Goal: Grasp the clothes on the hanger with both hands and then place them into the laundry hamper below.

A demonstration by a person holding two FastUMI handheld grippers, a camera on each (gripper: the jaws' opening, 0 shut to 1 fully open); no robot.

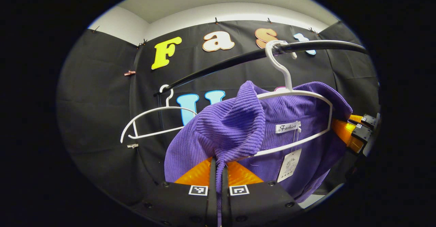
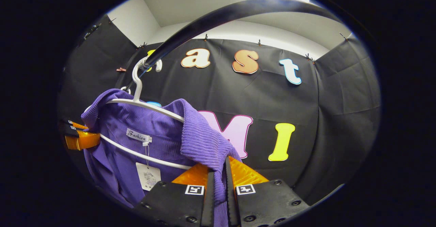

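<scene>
Pinching the purple garment between narrow fingers, the left gripper and right gripper each clamp one shoulder draped over the white hanger.

Top purple, ribbed knit, centre frame. Hangers white. Rail black, upper frame. Hang tag white, lower right. Wall above the cloth white.
</scene>
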